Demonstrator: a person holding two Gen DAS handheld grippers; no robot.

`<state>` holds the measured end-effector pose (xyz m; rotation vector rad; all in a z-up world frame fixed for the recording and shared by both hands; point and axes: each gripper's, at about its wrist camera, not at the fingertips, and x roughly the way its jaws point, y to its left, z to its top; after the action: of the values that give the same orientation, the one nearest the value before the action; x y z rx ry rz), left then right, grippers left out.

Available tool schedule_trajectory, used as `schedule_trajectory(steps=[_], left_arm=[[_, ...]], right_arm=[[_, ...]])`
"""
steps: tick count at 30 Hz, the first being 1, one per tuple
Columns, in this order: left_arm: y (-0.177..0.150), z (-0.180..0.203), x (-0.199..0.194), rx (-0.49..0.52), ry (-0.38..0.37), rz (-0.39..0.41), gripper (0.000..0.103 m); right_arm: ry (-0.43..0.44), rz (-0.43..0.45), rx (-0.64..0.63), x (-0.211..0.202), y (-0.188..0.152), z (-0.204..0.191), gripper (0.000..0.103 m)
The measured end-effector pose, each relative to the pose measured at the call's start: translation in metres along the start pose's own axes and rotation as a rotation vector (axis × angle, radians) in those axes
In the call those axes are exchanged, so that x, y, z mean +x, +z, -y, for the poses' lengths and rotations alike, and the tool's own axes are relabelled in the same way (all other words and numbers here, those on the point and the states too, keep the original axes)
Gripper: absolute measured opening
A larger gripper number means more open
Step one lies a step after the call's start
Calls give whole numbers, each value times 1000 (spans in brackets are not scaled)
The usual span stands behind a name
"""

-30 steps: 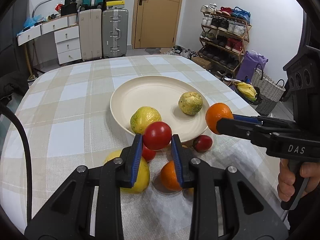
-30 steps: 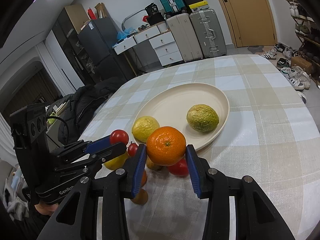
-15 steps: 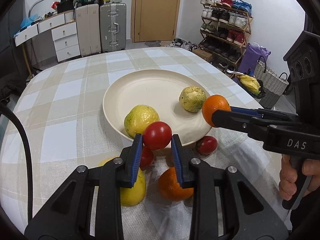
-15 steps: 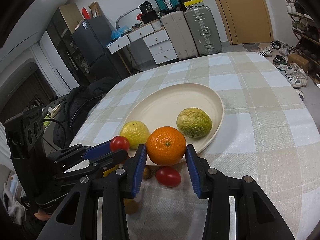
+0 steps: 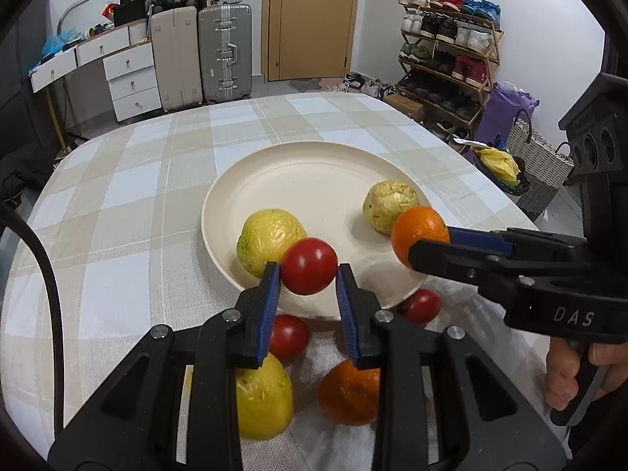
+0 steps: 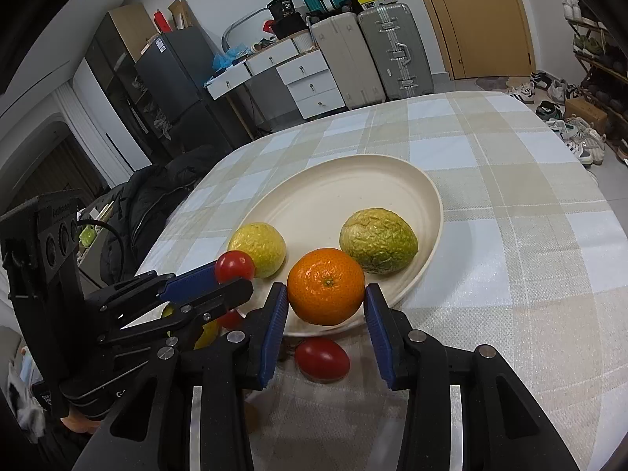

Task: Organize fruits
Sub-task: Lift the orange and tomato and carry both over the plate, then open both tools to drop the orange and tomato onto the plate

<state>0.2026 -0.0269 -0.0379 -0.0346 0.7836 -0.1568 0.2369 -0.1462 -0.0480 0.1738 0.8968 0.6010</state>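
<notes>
Jaws of left gripper [image 5: 308, 274] clamp a tomato [image 5: 309, 265]; "DAS"-marked right gripper [image 6: 325, 301] clamps an orange [image 6: 325, 291].

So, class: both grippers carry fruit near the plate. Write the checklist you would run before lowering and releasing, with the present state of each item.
1. Left gripper grips the small red tomato: ok.
2. Right gripper grips the round orange mandarin: ok.
3. Bare space on the round cream plate for both fruits: ok.
4. Wrinkled yellow-green fruit and smoother yellow fruit rest inside the rim: ok.
5. Tomato clears the yellow fruit beside it: cannot tell.
6. All fruit plated: not ok; several still lie on the checked tablecloth.
</notes>
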Motion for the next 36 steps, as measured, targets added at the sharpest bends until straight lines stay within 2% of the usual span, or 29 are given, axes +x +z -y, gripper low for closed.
schedule_trajectory(steps=[8,21,33,36], left_arm=[[6,3,9,23,40,3,26],[8,-6,24,-11,37,-28,26],[10,-7,21,-18,83,-17,27],[9,-9,15,-24,73,-14,27]], right_arm=[[-2,-14,12,10,7,-1,41],[-33,-30,37,27,17,5,41],[-83,-20,33,29,19,2,42],[-104,-16,18,27,18,2,43]])
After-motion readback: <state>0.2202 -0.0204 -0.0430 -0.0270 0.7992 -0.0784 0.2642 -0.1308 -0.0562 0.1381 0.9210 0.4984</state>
